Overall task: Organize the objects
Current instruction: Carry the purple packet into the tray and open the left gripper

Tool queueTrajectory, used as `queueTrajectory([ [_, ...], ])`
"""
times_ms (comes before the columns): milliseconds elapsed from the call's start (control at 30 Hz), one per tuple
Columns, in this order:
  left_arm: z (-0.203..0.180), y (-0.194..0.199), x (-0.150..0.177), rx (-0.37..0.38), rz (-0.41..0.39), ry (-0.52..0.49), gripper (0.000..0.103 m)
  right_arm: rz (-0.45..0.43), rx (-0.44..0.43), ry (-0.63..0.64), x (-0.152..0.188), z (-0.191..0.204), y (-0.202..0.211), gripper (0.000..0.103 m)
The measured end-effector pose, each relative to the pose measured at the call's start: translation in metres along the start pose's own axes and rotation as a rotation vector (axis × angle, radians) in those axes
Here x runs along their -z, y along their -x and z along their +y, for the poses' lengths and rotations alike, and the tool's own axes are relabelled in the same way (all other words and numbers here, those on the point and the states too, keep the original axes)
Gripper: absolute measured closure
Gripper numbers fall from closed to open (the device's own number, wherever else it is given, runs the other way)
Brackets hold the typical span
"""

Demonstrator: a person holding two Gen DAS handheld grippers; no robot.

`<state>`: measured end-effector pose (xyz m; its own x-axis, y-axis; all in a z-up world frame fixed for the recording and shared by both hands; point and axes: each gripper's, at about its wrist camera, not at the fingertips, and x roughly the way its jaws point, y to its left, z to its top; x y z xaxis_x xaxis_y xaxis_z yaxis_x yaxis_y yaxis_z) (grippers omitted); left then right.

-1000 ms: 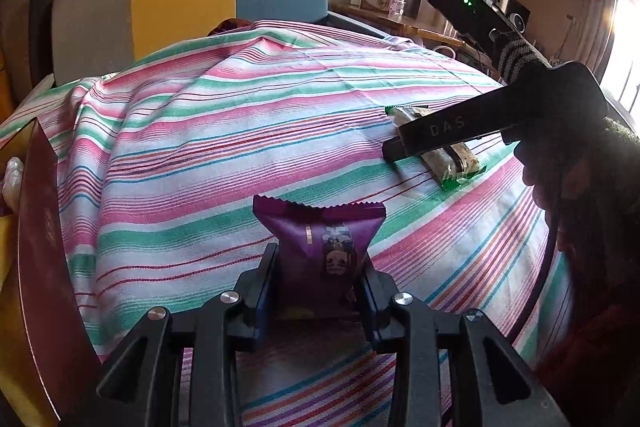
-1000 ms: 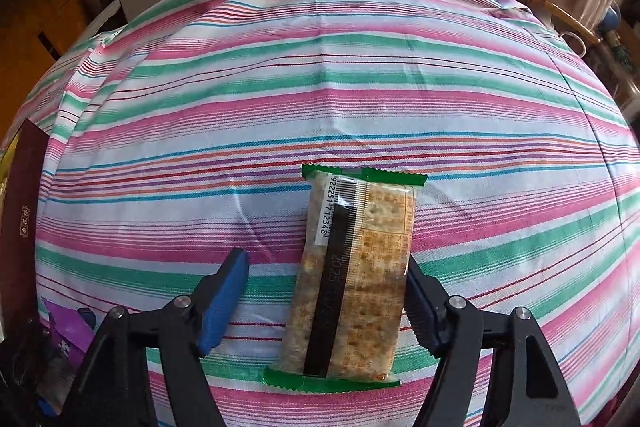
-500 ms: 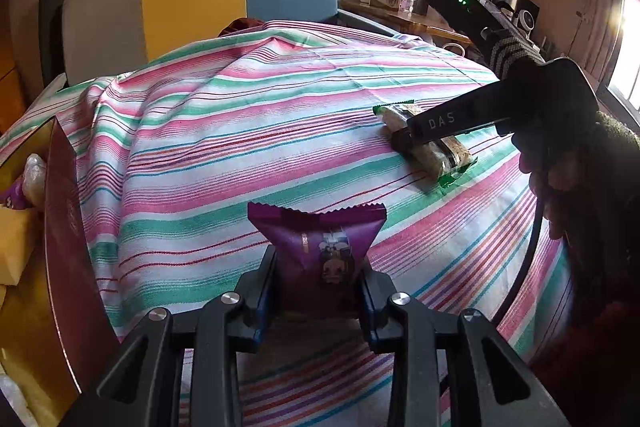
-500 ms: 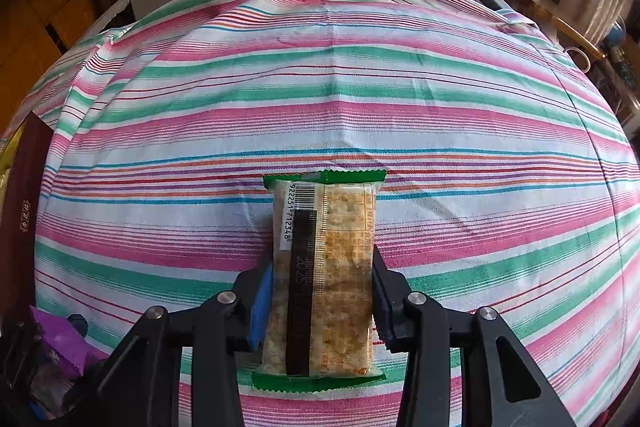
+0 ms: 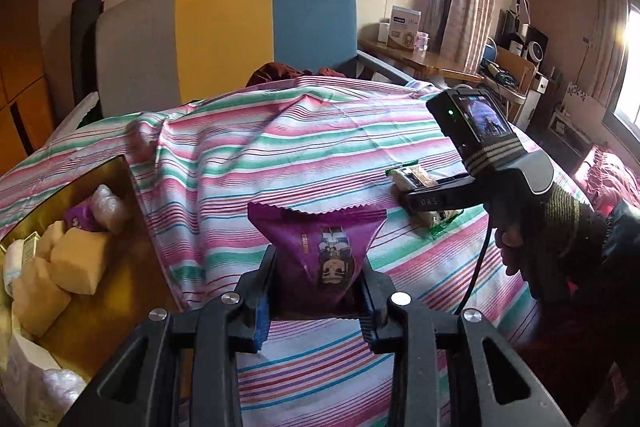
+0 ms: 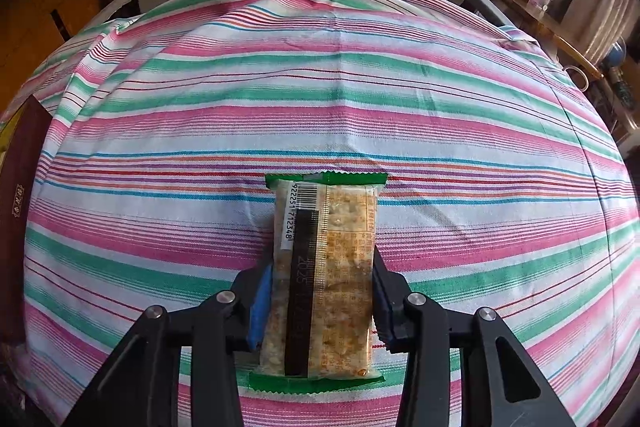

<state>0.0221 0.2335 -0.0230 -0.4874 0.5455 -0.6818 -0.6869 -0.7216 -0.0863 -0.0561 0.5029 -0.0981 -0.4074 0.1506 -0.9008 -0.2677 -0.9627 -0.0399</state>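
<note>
The left gripper (image 5: pixel 316 301) is clenched on a purple snack packet (image 5: pixel 320 255), whose lower end is hidden between the pads; the packet rises toward twelve o'clock, clear of the striped cloth (image 5: pixel 280 147). The right gripper (image 6: pixel 320 307) grasps a green-edged cracker pack (image 6: pixel 324 279) by its long sides, lying flat on the cloth. Only the left view shows the gold box (image 5: pixel 120 291) at nine o'clock, with yellow packets, cut off by the frame. The right view catches merely its dark wall.
</note>
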Motion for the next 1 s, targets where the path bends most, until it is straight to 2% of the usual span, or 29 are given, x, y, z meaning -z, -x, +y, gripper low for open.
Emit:
queueTrajectory([
  [500,0.101,0.02,0.016,-0.117,0.044,0.216,0.069,-0.021,0.023,0.03,0.002,0.004,-0.002,0.06],
  [667,0.154,0.025,0.026,-0.06,0.075,0.407,0.069,-0.022,0.028,0.036,0.002,0.005,-0.003,0.06],
  [800,0.203,0.042,0.036,-0.007,0.054,0.584,0.069,-0.021,0.028,0.038,0.002,0.005,-0.003,0.06],
  [1000,0.227,0.052,0.043,0.01,0.044,0.646,0.069,-0.018,0.03,0.046,0.001,0.005,-0.003,0.06],
])
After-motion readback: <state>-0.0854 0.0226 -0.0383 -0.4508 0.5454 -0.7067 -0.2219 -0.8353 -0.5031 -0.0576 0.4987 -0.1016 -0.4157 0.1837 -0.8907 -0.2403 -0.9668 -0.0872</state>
